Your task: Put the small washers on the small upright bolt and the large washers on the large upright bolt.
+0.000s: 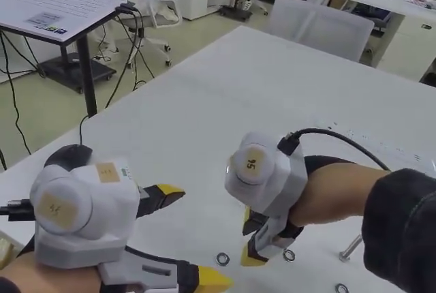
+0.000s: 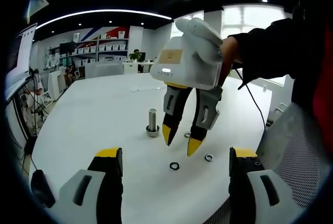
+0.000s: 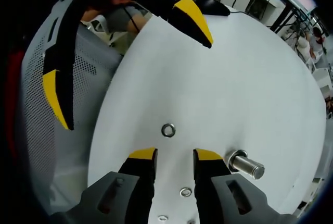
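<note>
- Table (image 1: 272,82): white, beneath both pairs of jaws.
- Left gripper (image 2: 175,153): jaws spread wide, gripping nothing.
- Right gripper (image 3: 175,154): jaws a narrow gap apart, nothing between the tips; pointed down at the table, just ahead of the left jaws and midway between them.
- Bolt (image 3: 244,164): upright on the table, just beside the right-hand jaw of the right gripper; well ahead of the left jaws.
- Washers (image 3: 168,129): flat on the table; one just ahead of the right jaws' gap, one seen farther back within that gap; also loose ahead of the left jaws, between them.
</note>
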{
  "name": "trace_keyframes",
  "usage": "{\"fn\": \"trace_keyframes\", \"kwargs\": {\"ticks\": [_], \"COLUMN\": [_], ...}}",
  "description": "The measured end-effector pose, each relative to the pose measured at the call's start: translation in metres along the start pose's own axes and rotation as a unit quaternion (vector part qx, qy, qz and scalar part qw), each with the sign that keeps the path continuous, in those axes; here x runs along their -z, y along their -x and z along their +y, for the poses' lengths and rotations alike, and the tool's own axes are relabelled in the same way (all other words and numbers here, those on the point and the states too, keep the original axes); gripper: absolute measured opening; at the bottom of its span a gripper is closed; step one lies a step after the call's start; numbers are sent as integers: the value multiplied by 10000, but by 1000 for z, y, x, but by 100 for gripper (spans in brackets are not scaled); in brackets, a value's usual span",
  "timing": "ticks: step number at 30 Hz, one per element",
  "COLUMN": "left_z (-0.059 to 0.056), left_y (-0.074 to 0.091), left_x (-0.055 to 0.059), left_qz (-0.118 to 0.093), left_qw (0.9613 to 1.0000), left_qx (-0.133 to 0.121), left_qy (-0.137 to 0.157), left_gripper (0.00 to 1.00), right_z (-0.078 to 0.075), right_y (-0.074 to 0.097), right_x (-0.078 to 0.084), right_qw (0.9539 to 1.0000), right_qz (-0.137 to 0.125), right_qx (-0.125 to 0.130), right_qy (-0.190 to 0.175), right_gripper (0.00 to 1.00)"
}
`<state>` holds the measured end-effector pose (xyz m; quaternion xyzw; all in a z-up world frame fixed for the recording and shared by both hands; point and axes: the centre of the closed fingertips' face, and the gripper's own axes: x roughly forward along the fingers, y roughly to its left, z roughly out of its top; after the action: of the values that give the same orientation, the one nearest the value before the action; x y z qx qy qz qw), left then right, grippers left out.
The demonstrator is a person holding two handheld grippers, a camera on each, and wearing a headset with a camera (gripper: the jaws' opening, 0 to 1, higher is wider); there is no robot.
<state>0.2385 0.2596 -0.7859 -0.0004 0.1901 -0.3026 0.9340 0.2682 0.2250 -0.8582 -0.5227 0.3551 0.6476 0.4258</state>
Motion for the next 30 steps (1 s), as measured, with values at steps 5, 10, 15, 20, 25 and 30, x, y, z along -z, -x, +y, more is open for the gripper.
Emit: {"fn": "trace_keyframes", "kwargs": {"ticks": [5, 10, 15, 20, 25, 30], "left_z": [2, 3, 4, 4, 3, 0], "left_y": [3, 5, 6, 7, 7, 6], "left_x": [2, 4, 5, 6, 6, 6], "left_qz": [3, 13, 11, 4, -4, 7], "left_qw": [10000, 10000, 10000, 10000, 10000, 10000], "left_qx": [-13, -16, -22, -22, -19, -6], "left_qy": [16, 39, 41, 44, 52, 35], "left_gripper": [84, 84, 84, 84, 84, 84], "right_z": [5, 8, 7, 9, 10, 10], "right_y": [-7, -15, -20, -24, -24, -25], "right_x": [-10, -14, -17, -17, -15, -15], "right_qw": [9999, 9997, 9997, 9996, 9994, 9986], "right_qz": [0, 17, 22, 57, 91, 171], "right_qx": [-74, -131, -163, -151, -84, 44], "right_qy": [118, 185, 205, 244, 327, 500], "right_gripper": [29, 28, 26, 25, 23, 21]}}
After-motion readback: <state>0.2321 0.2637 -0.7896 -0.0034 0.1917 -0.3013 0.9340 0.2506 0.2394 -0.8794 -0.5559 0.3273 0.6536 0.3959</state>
